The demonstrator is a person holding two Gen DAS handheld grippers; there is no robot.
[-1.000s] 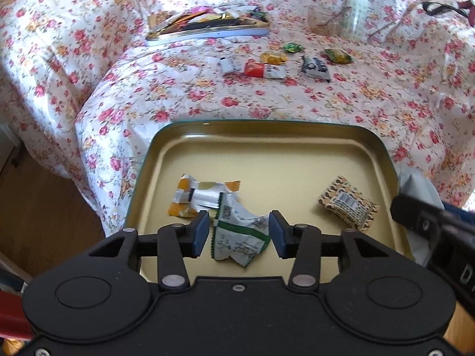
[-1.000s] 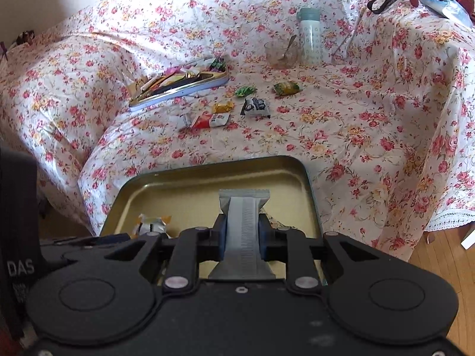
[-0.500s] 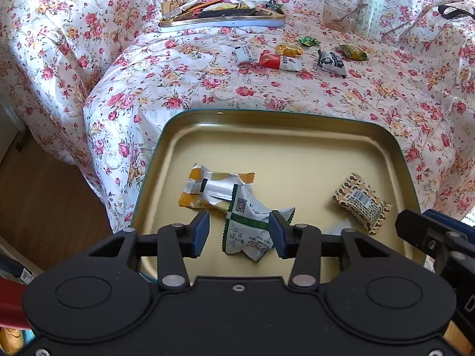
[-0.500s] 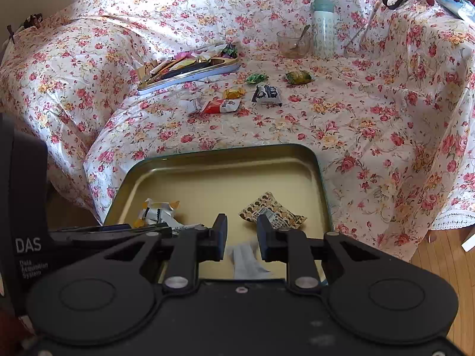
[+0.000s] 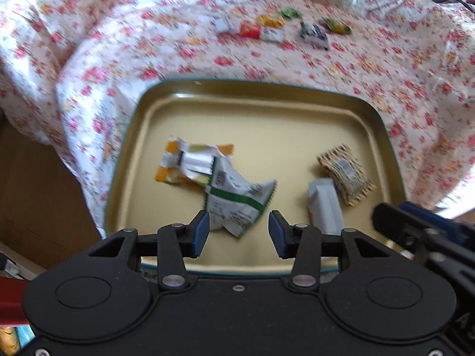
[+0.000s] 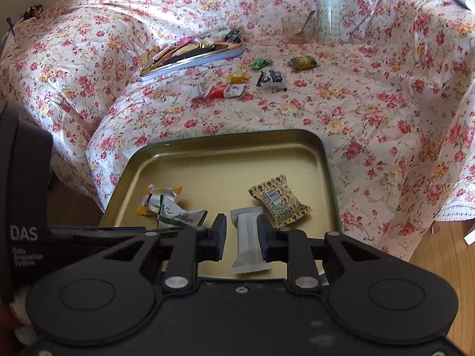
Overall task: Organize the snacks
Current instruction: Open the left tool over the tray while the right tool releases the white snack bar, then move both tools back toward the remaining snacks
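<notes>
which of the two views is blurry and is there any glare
Left wrist view: motion-blurred, worst on the floral cloth and the loose snacks beyond the tray. Right wrist view: sharp, with bright sunlight washing out the cloth's upper part; no strong glare on the tray.

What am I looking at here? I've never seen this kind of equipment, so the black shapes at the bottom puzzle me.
Those are two hand-held grippers, each carrying a camera that looks along its fingers. One picture comes from the left gripper, one from the right gripper. Both hang open over a gold tray on a flowered cloth, holding nothing. In the tray lie four snacks, including a white bar between the right fingers. More snacks lie farther back.
</notes>
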